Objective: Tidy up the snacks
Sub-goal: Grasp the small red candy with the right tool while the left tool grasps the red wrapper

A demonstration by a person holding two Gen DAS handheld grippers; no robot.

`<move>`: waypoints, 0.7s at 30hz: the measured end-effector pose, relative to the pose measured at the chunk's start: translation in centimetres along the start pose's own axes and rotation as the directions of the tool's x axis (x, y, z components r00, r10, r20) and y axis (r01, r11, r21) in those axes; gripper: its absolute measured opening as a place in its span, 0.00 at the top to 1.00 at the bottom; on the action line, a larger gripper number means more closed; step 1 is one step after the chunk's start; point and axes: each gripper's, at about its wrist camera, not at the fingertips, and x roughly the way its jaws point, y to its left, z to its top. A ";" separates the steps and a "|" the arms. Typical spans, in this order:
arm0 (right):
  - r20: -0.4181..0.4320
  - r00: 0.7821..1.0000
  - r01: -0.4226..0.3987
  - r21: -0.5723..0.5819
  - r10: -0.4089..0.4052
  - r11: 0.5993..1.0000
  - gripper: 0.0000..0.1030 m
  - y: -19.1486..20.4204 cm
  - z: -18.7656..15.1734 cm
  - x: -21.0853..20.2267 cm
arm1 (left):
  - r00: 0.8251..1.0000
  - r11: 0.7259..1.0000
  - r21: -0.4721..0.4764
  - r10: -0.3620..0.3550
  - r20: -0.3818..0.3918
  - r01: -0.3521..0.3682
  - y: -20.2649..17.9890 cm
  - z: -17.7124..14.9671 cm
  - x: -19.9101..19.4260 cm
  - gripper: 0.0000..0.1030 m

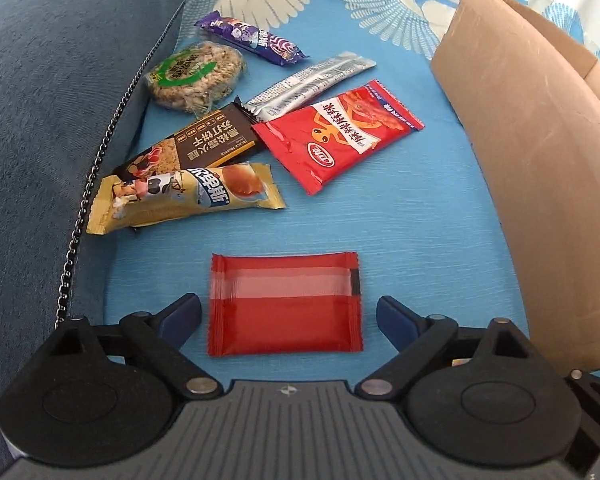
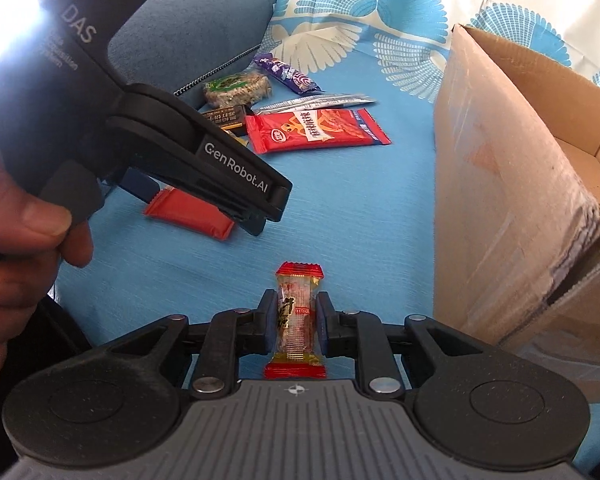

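Sofa arm: sitting blue-grey at far left of left wrist view, dark chain running down its edge.
Snack pile: lying upper left-centre on blue cloth — gold bun pkt, brown cracker pkt, round rice cake, purple bar, silver sachet, big red printed pkt, several overlapping.
Plain red pkt: lying flat at lower centre, sitting between the fingertips, not touched on either side.
Left gripper: fingers spread wide, hovering w/ blue pads flanking that pkt.
Hand: showing at left edge of right wrist view, gripping the left tool's handle.
Right gripper: fingers pinching small red-gold candy at bottom centre, candy standing lengthwise above the cloth.
Cardboard box: standing open at right of both views, near the candy.
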 end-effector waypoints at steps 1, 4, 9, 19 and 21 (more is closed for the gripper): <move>0.000 1.000 0.001 0.000 -0.001 1.000 0.80 0.0 0.0 0.0 | 1.000 1.000 0.007 0.007 0.005 -0.007 -0.2 0.0 0.0 0.11; 0.001 1.000 0.003 -0.005 -0.003 1.000 0.80 0.0 0.0 -0.1 | 0.999 1.000 0.020 0.011 0.039 -0.012 -0.3 -0.3 -0.5 0.24; 0.009 1.000 0.012 -0.011 -0.012 1.000 0.81 0.0 -0.1 -0.2 | 0.997 1.000 0.012 -0.006 0.077 0.005 -0.2 -0.5 -1.4 0.39; 0.052 0.998 0.019 -0.017 -0.018 1.000 0.82 -0.2 -0.1 -1.5 | 0.984 0.998 -0.026 -0.048 0.170 0.054 0.7 -1.3 -3.6 0.42; 0.062 0.998 0.018 -0.020 -0.017 1.000 0.82 -0.2 -0.2 -1.8 | 0.981 0.998 -0.031 -0.054 0.188 0.061 0.8 -1.5 -4.1 0.42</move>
